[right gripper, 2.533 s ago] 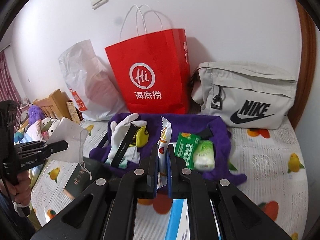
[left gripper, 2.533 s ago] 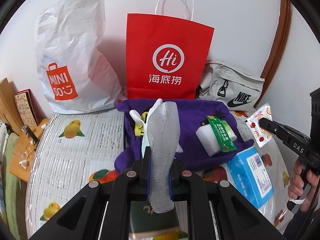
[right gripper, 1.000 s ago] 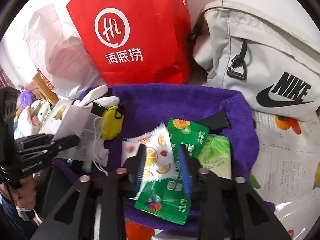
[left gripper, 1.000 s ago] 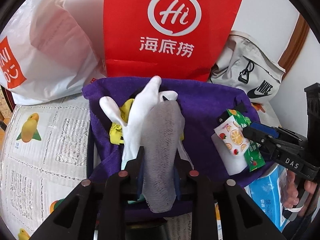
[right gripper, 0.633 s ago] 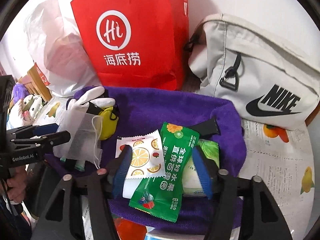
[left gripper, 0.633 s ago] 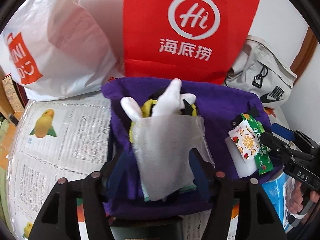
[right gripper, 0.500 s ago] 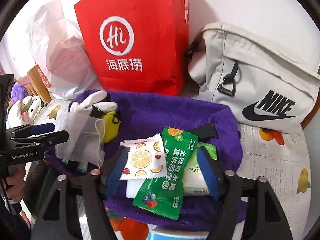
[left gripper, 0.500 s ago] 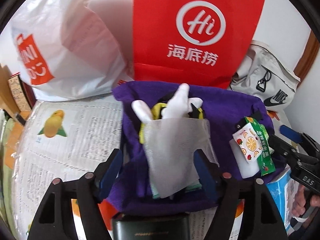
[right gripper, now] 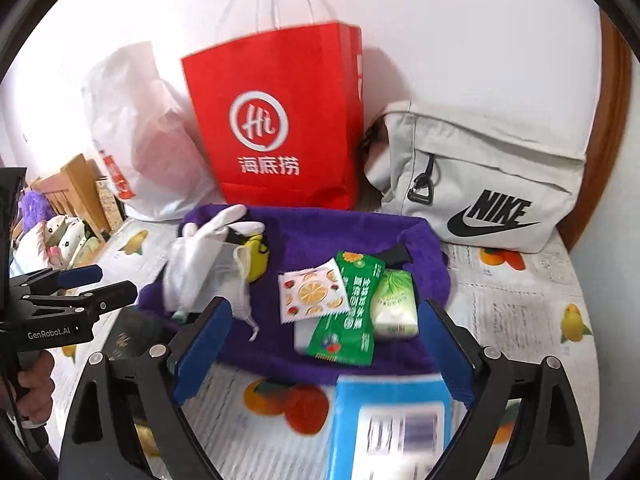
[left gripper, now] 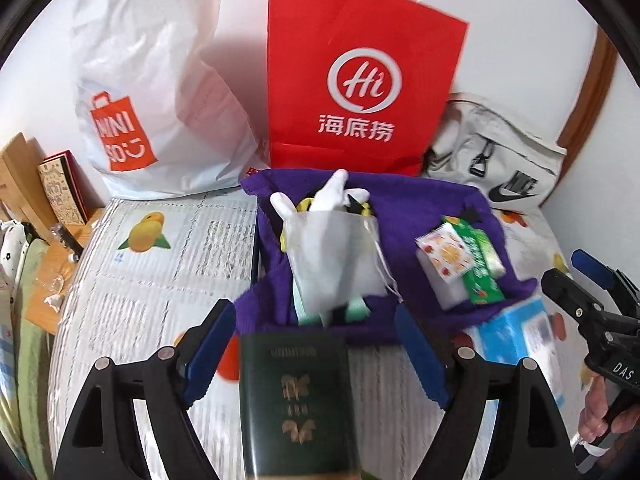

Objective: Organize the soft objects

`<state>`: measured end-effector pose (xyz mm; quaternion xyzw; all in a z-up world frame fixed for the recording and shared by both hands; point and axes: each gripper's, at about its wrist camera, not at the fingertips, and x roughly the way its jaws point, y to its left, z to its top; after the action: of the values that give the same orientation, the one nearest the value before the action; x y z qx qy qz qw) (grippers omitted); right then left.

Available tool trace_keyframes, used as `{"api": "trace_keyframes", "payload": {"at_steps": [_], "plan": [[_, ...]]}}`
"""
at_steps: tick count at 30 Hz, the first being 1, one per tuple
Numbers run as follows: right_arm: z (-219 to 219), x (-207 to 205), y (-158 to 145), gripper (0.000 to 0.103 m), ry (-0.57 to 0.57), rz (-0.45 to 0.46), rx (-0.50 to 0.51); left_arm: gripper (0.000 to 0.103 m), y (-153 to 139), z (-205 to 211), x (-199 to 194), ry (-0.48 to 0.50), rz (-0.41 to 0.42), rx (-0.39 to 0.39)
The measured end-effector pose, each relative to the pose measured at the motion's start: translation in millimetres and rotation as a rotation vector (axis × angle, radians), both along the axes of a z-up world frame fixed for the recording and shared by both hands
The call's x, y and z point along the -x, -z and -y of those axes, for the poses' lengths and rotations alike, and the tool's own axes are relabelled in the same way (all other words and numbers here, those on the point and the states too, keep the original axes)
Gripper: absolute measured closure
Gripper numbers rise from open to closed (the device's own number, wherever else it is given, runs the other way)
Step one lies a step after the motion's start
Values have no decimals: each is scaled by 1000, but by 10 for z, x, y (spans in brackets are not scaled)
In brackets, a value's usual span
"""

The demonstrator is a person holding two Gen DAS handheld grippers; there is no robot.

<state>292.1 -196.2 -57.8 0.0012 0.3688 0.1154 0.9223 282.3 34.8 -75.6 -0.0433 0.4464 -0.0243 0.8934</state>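
Note:
A purple towel (left gripper: 400,208) (right gripper: 344,232) lies on the fruit-print table. On its left lie a white face mask (left gripper: 332,260) (right gripper: 204,272), a white glove (left gripper: 334,192) (right gripper: 224,220) and a yellow item (right gripper: 256,256). On its right lie a fruit-print sachet (left gripper: 440,250) (right gripper: 312,294), a green sachet (left gripper: 480,268) (right gripper: 352,312) and a pale green tissue pack (right gripper: 394,300). My left gripper (left gripper: 320,346) is open and empty, just in front of the towel. My right gripper (right gripper: 324,344) is open and empty, in front of the sachets.
A red Hi paper bag (left gripper: 360,96) (right gripper: 280,120), a white Miniso bag (left gripper: 148,92) and a grey Nike bag (right gripper: 480,184) stand against the wall. A dark green booklet (left gripper: 296,396) and a blue box (right gripper: 388,428) lie at the table's near edge.
Both grippers opened and let go: the mask now lies on the glove, the fruit sachet on the green one. Both grippers have pulled back from the towel.

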Motion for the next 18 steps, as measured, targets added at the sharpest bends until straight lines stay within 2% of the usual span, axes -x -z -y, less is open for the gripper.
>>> {"api": "trace_keyframes", "payload": {"at_steps": [6,14,18], "plan": [[-27,486,-189,2,26,12,7,12,-248,64,478,9,38,1],[13,1183,-350,1,90,22,-8,11,-498,174,1136,20,86,-22],[10,1489,-386,0,109,38,49,11,-559,211,1448,24,109,-29]]}}
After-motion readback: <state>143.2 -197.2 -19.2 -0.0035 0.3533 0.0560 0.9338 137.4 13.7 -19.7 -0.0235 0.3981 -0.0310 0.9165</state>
